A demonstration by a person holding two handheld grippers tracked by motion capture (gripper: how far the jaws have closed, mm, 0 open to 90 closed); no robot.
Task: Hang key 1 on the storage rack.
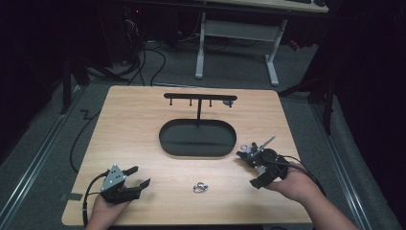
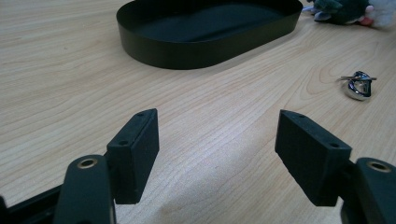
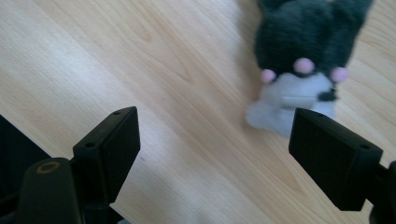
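High view: plush (image 1: 248, 150) lies on table (image 1: 143, 143) by tray (image 1: 197, 138).
Right gripper (image 1: 249, 170): wide open, empty, beside plush.
Left gripper (image 1: 139, 176): open, idle.
Tip: centre jaws, squeeze softly.

No text, label, brand, number or sign can be read anywhere in these views.

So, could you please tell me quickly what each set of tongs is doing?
Left tongs: open, holding nothing.
Right tongs: open, holding nothing; plush toy lies just beyond.
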